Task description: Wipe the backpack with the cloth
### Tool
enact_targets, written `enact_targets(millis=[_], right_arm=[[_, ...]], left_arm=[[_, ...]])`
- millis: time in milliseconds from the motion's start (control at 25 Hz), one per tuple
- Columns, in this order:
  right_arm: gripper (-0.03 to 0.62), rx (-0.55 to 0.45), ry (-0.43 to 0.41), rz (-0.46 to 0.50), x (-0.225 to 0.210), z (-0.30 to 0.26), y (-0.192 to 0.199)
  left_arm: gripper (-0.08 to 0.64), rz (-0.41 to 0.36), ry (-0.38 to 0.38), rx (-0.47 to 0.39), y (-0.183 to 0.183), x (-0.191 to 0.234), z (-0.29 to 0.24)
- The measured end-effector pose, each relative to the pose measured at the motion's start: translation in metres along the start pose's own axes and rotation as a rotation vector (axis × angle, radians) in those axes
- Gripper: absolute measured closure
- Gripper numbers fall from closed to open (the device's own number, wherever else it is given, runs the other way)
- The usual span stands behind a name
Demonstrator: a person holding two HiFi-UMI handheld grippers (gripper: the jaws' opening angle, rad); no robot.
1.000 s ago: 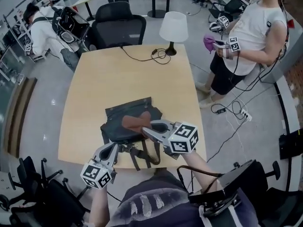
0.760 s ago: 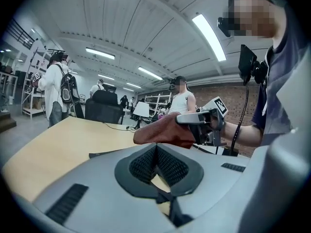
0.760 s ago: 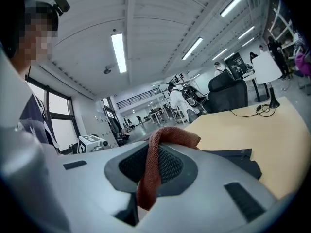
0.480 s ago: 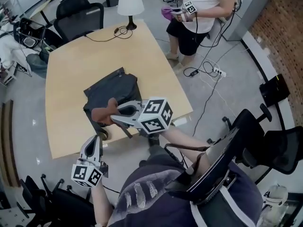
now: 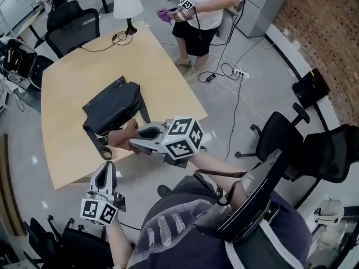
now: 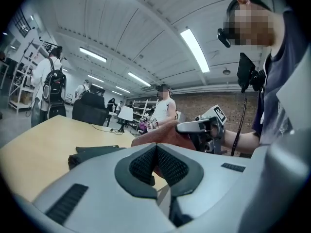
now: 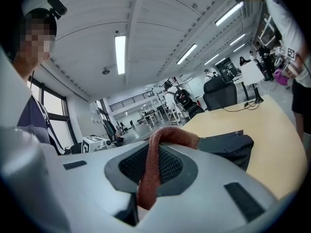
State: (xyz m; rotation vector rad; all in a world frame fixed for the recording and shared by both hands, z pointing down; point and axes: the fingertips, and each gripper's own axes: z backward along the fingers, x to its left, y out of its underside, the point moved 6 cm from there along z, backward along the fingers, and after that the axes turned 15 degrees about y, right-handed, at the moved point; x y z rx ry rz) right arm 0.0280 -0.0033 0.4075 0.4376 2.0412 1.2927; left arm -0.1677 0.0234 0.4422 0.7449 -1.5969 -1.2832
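Note:
A dark grey backpack [image 5: 112, 110] lies flat on the wooden table [image 5: 67, 83], its straps trailing toward the near edge. My right gripper [image 5: 132, 143] hovers at that edge, just in front of the backpack, shut on a rust-brown cloth [image 5: 121, 137]. In the right gripper view the cloth [image 7: 154, 159] hangs folded between the jaws, with the backpack [image 7: 224, 146] beyond. My left gripper [image 5: 105, 168] is lower, off the table's near edge, shut with nothing in it. The left gripper view shows its closed pads [image 6: 146, 165], the cloth [image 6: 158, 136] and the backpack [image 6: 92, 153] ahead.
A white table lamp [image 5: 126, 4] and its black cable [image 5: 106, 40] sit at the table's far end. A person [image 5: 196, 7] with grippers and a purple cloth stands beyond the far corner. Office chairs stand behind the table [image 5: 70, 29] and at my right [image 5: 280, 142].
The right gripper has lifted the cloth off the backpack's top and drawn it back to the table's near edge. The left gripper has pulled back off the table. The head view has swung left.

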Motion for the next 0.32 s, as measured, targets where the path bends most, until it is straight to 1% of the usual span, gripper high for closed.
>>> enact_targets(millis=[160,320], right_arm=[[0.56,-0.019,-0.023,-0.017,-0.007,0.031,0.006],[0.56,-0.015,-0.057,-0.05,-0.022,0.066,0.014]], left_arm=[[0.554,-0.033,-0.007,-0.013,-0.008,-0.031,-0.015],[0.554,-0.025,-0.019,-0.003,0.002,-0.062,-0.046]])
